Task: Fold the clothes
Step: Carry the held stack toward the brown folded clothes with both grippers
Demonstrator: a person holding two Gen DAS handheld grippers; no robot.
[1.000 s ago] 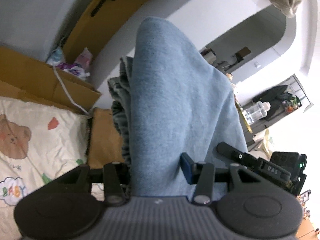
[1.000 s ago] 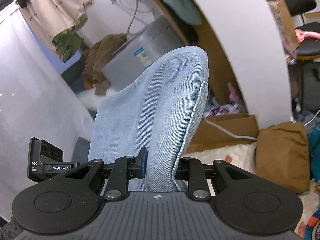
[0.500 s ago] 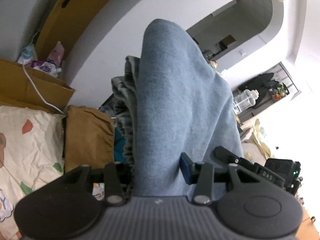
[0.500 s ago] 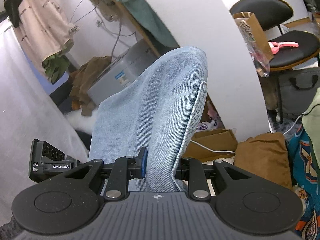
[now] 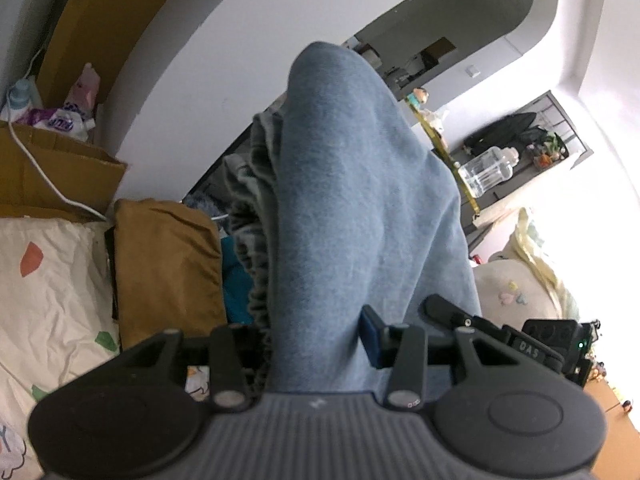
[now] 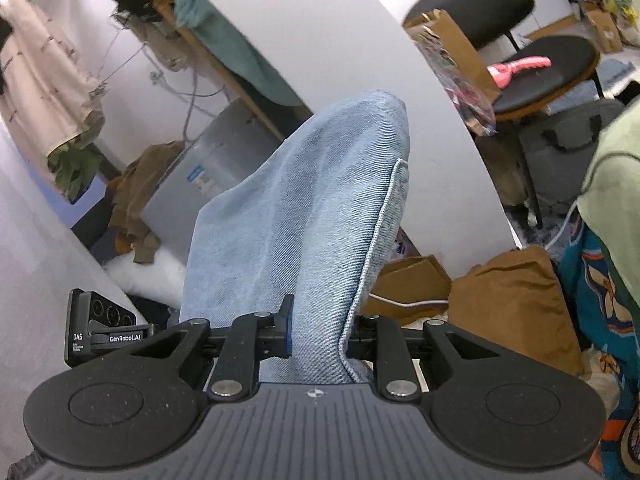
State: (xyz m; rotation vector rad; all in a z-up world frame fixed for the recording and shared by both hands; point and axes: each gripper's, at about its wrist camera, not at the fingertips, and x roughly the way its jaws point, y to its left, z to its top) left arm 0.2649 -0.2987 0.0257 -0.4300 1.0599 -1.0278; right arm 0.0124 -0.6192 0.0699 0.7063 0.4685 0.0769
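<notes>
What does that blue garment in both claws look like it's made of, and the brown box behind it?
Blue garment: likely denim, matte; diagonal twill weave and a stitched hem show. Brown box: looks like plain cardboard, dull tan with a creased flap.

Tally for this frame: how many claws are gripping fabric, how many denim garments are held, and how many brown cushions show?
Claws shut on fabric: 2, left claw and right claw
Denim garments held: 1, blue jeans
Brown cushions: 1, brown cushion
Total: 4
</notes>
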